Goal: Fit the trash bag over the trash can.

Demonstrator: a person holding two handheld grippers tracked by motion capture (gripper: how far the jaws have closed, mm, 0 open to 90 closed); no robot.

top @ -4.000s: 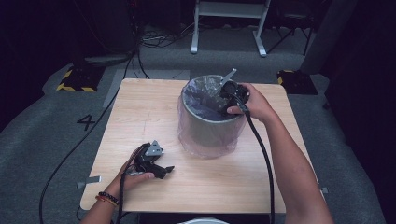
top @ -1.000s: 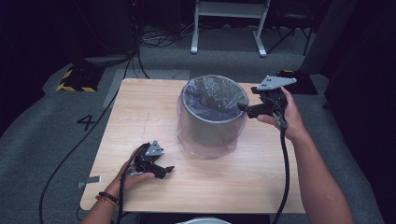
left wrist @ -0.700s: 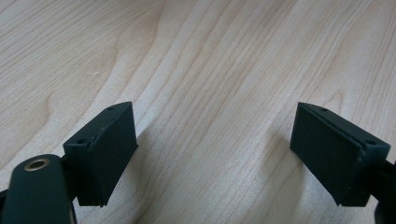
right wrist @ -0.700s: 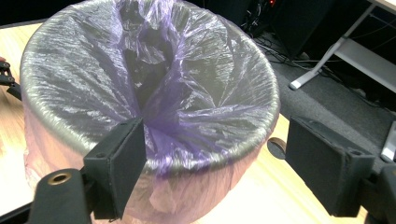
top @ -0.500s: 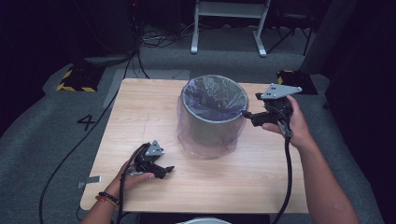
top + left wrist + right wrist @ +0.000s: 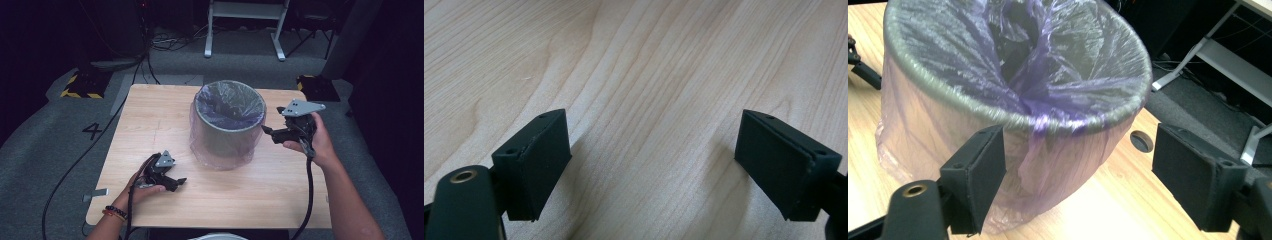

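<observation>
While left gripper [image 6: 172,181] rests unclenched on table [image 6: 150,115], right gripper [image 6: 270,134], jaws apart, empty, hovers just right of bag-lined bin [image 6: 227,125]; nearer hand.

Grey carpet [image 6: 45,135]; white stand [image 6: 245,25]

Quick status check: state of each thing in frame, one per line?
bin: upright on the table, top open.
bag: purple liner inside the bin, folded over the rim, skirt hanging down the outside to the tabletop.
left gripper: open, nothing between the jaws, low on the table.
right gripper: open, empty, held beside the bin's right side, pointing at it.
</observation>
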